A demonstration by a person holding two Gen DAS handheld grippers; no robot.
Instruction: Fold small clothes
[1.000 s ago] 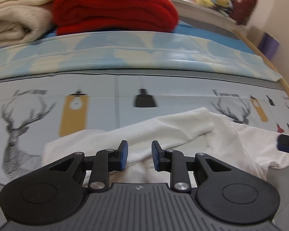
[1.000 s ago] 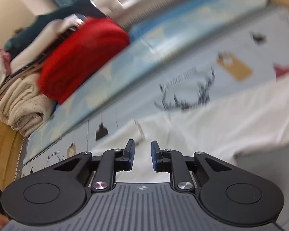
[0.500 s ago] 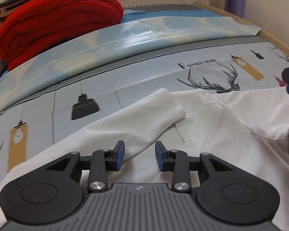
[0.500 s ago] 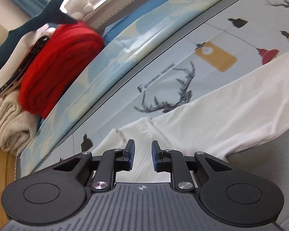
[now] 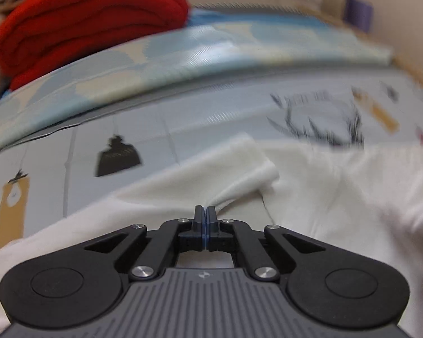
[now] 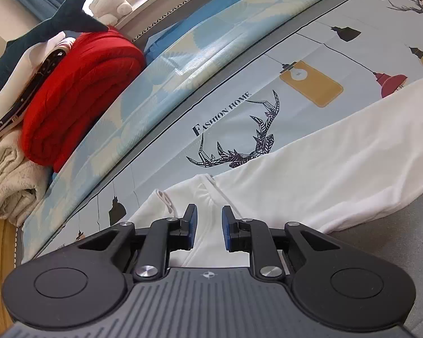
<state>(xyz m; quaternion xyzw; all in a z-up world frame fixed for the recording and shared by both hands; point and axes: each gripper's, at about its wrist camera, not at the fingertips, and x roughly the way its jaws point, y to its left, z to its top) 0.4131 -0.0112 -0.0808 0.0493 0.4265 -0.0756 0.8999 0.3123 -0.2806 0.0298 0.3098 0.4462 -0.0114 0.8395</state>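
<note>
A white garment (image 5: 310,197) lies spread on a bed sheet (image 6: 268,118) printed with deer heads and hanging lamps. The left gripper (image 5: 205,216) sits low over the garment's near part; its jaws have just been closing and now meet, clenched, though whether cloth is pinched between them cannot be told. One sleeve (image 5: 234,166) lies folded across just beyond its tips. The right gripper (image 6: 208,219) hovers over the garment near the neckline, its jaws parted and grasping nothing. At the far left, a red folded blanket (image 6: 79,95) rests against a beige blanket (image 6: 11,186).
</note>
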